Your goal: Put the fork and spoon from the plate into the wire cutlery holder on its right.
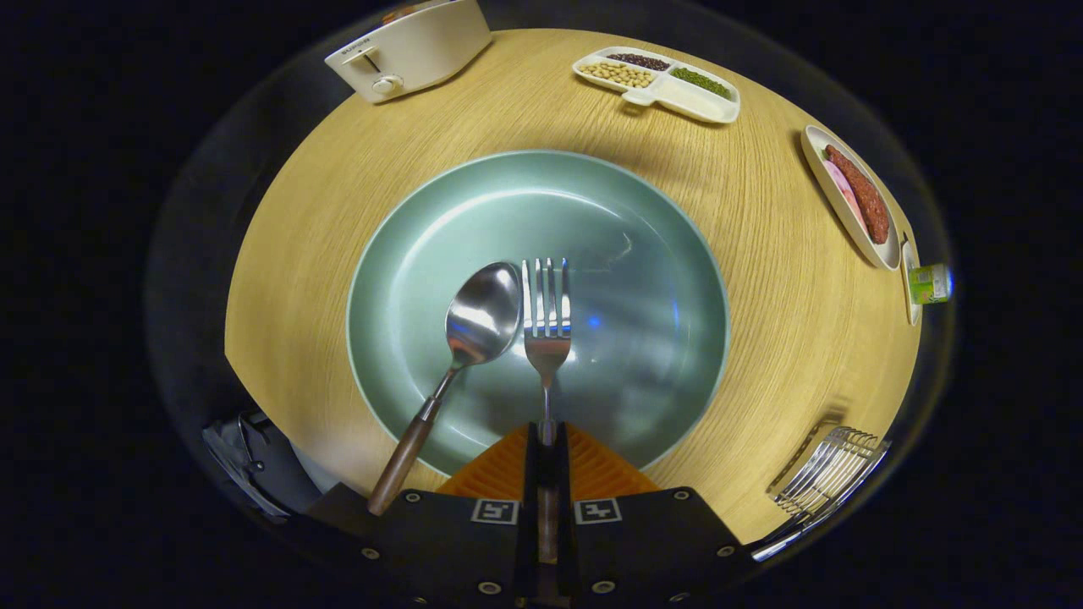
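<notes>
**Fork Gripped at the Handle, Spoon Waiting on the Plate**

The round wooden tabletop (761,279) carries all items. At its centre, just ahead of the tongs, sits one large green plate (643,254). One toaster (415,46) stands at the far side, one divided dish of beans (660,83) beyond the plate, and one dish with sausage (854,199) off to the right. One wire cutlery holder (833,478) lies to the right of the plate, near the tabletop's edge and well apart from the cutlery.

Cutlery count: one fork (546,309), one spoon (482,317). Both lie on the plate, side by side, heads pointing away from the tongs, spoon to the left. The spoon's wooden handle runs back over the plate rim.

The tongs (547,448) are clenched on the fork's handle; the shaft runs straight into the narrow gap between both fingers, which press on it from either side.

Handling, as a judgement: both pieces are rigid and light. The polished metal is likely slippery, so hold at the handle, not the neck. A grip this far back leaves the head overhanging; expect the fork to pivot if clamping is weak. The plate looks glazed and would be brittle; avoid dragging metal across it. The holder's wire gaps call for a near-upright entry.
</notes>
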### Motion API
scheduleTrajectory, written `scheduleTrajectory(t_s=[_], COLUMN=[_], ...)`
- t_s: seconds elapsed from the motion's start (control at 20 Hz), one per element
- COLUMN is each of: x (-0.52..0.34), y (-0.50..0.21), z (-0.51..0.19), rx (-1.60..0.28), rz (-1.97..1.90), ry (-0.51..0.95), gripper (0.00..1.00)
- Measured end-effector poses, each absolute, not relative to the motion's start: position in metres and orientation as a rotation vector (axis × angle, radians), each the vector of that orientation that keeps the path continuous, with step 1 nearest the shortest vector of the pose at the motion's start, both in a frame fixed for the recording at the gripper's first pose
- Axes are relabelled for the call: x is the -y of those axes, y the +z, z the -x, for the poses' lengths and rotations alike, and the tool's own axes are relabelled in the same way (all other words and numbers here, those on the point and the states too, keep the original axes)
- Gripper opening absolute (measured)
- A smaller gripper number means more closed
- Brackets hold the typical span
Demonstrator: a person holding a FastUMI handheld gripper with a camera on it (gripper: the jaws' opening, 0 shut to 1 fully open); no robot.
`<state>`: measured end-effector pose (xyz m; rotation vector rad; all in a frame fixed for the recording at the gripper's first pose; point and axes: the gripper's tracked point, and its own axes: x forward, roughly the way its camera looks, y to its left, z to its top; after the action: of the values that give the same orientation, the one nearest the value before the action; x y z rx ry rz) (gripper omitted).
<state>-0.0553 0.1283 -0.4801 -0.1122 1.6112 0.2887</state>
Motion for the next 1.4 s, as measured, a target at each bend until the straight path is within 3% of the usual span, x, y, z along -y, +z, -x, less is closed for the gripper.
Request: scheduleTrajectory(t_s=[0.7, 1.4], x=[-0.098, 0.071], y=[-0.422, -0.319], z=[0.042, 0.077], rx=[-1.448, -1.201], rz=[-0.064, -0.201], ry=[0.195, -0.131], gripper=[0.06, 0.06])
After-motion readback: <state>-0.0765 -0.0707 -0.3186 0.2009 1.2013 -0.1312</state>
